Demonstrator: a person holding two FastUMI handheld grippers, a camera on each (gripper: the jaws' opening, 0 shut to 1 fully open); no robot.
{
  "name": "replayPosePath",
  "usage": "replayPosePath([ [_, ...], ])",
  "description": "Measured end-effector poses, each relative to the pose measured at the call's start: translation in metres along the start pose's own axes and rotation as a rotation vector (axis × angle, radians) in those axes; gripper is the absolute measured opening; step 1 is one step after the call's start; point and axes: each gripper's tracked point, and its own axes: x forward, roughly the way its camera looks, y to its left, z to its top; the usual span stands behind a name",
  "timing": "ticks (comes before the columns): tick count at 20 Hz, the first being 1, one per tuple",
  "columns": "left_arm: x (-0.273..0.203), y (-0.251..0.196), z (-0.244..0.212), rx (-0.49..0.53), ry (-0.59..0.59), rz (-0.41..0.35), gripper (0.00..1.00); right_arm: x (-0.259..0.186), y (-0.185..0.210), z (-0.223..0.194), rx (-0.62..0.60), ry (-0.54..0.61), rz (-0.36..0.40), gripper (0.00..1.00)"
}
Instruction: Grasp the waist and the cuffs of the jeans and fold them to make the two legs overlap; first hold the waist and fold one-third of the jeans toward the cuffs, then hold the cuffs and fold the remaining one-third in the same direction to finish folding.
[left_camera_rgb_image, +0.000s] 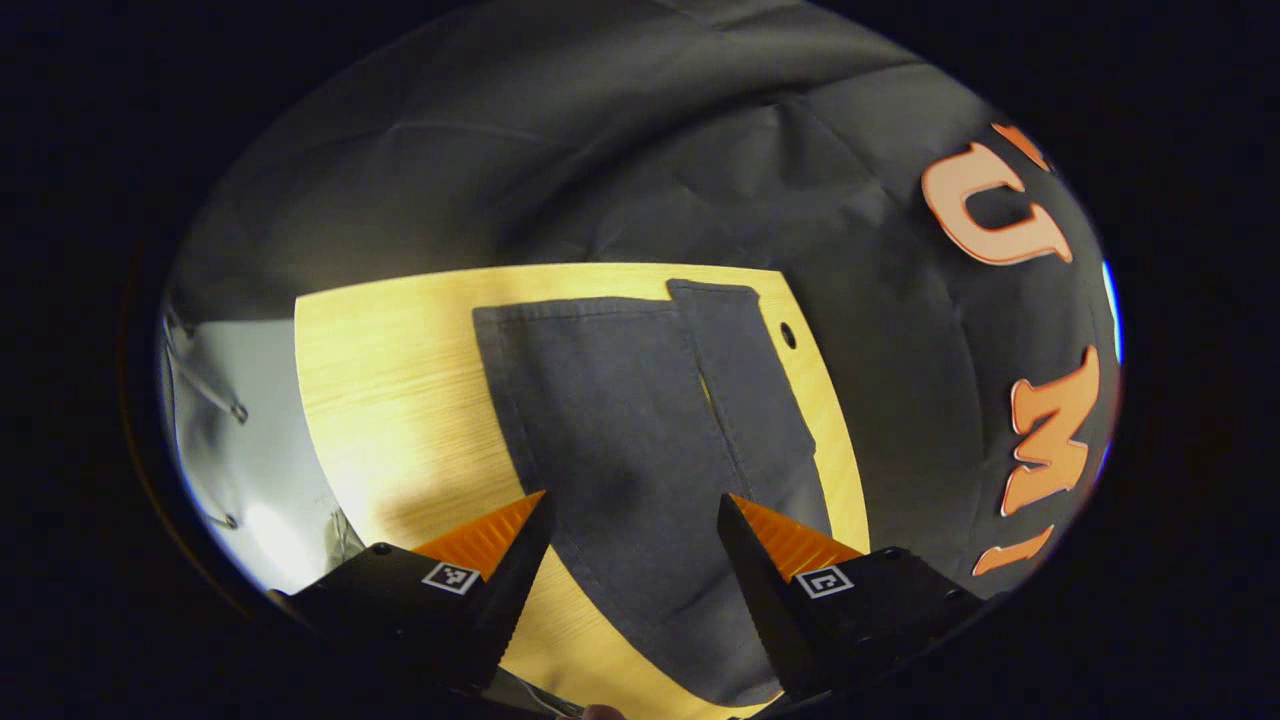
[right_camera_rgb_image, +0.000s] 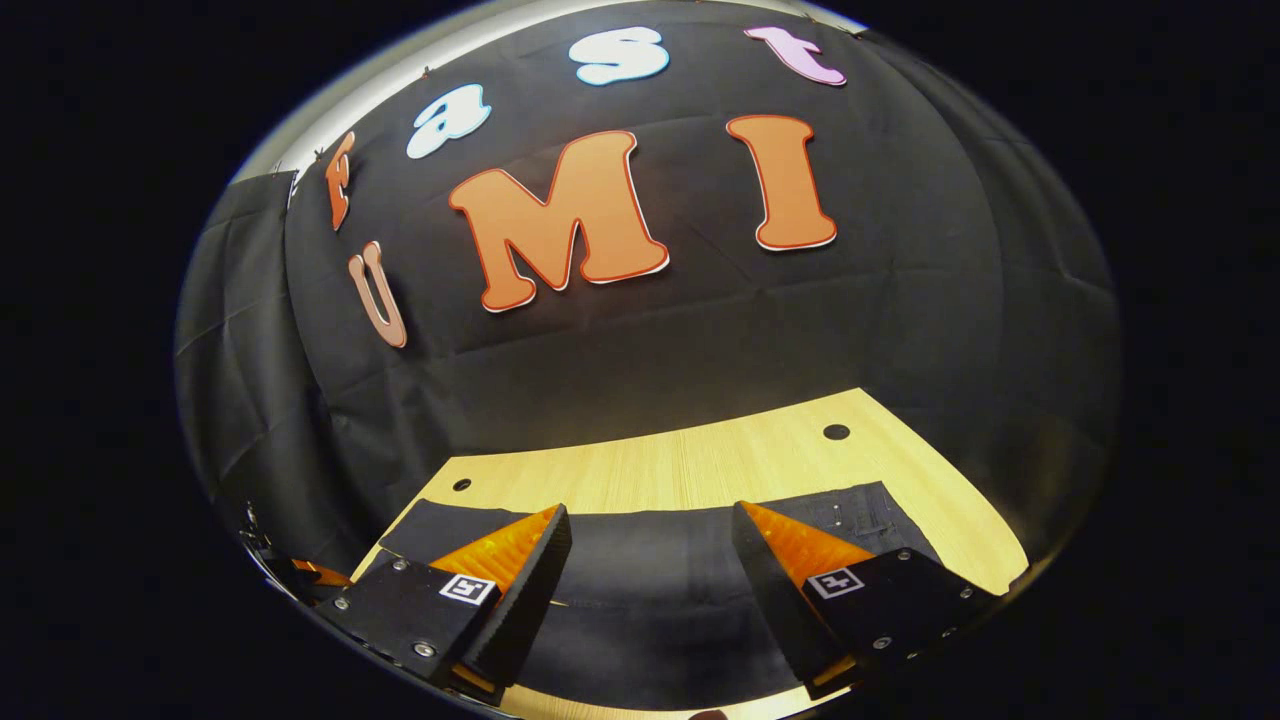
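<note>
Hovering w/ fingers spread wide, nothing held: left gripper (left_camera_rgb_image: 633, 500) above the dark jeans (left_camera_rgb_image: 620, 420), right gripper (right_camera_rgb_image: 650, 512) likewise over jeans (right_camera_rgb_image: 650, 560). Jeans lie flat on the wooden worktop (left_camera_rgb_image: 400, 380), legs side by side; worktop's far edge meets the booth wall.

Bright glare on the table (left_camera_rgb_image: 400, 400), dim fisheye-warped edges.

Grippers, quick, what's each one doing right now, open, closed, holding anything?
Left gripper: open, holding nothing, over the jeans.
Right gripper: open, holding nothing, over the jeans.
</note>
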Motion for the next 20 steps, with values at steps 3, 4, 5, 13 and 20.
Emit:
replayPosePath([
  [3,0.011,0.017,0.004,-0.047,0.013,0.045,0.99,0.004,0.001,-0.003,0.014,0.027,0.001,0.98],
  [4,0.014,0.022,0.007,-0.069,0.019,0.059,0.99,0.005,0.000,-0.003,0.015,0.033,-0.002,0.97],
  [5,0.018,0.026,0.007,-0.092,0.022,0.063,0.99,0.005,-0.002,-0.002,0.014,0.035,-0.005,0.98],
  [13,0.032,0.038,0.015,-0.137,0.042,0.062,0.96,0.006,-0.014,0.005,0.036,0.055,-0.041,0.98],
  [20,0.063,-0.006,0.016,-0.183,0.062,-0.134,0.95,0.005,-0.016,0.003,0.047,0.072,-0.046,0.98],
])
